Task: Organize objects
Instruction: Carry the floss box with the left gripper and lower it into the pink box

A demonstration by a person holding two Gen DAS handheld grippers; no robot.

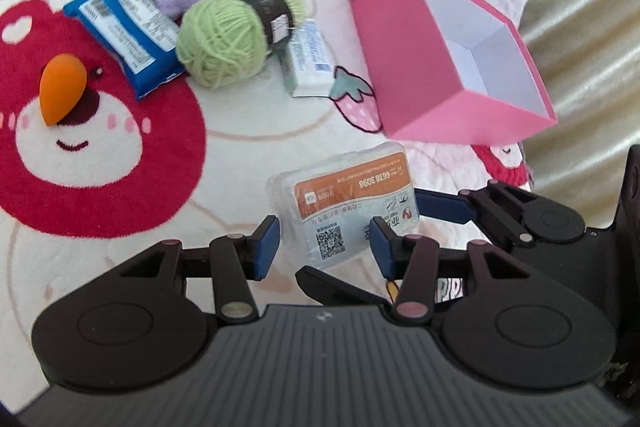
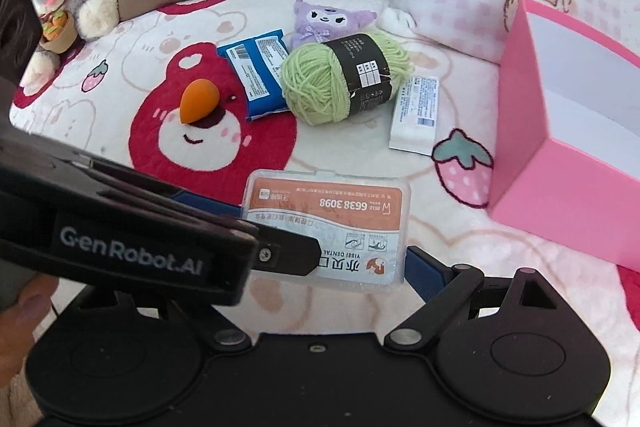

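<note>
1. My left tool (image 1: 324, 247), barely open, pinched the plastic case (image 1: 348, 195) at the bed's (image 1: 240, 155) near side.
2. My right tool (image 2: 320, 267) straddled it wide; whether it gripped, I couldn't tell.
3. Best kept level toward the pink box (image 1: 452, 67), far right.

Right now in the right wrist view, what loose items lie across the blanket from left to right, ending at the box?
Orange teardrop sponge → blue snack packet → green yarn ball → white flat sachet → pink open cardboard box.
</note>
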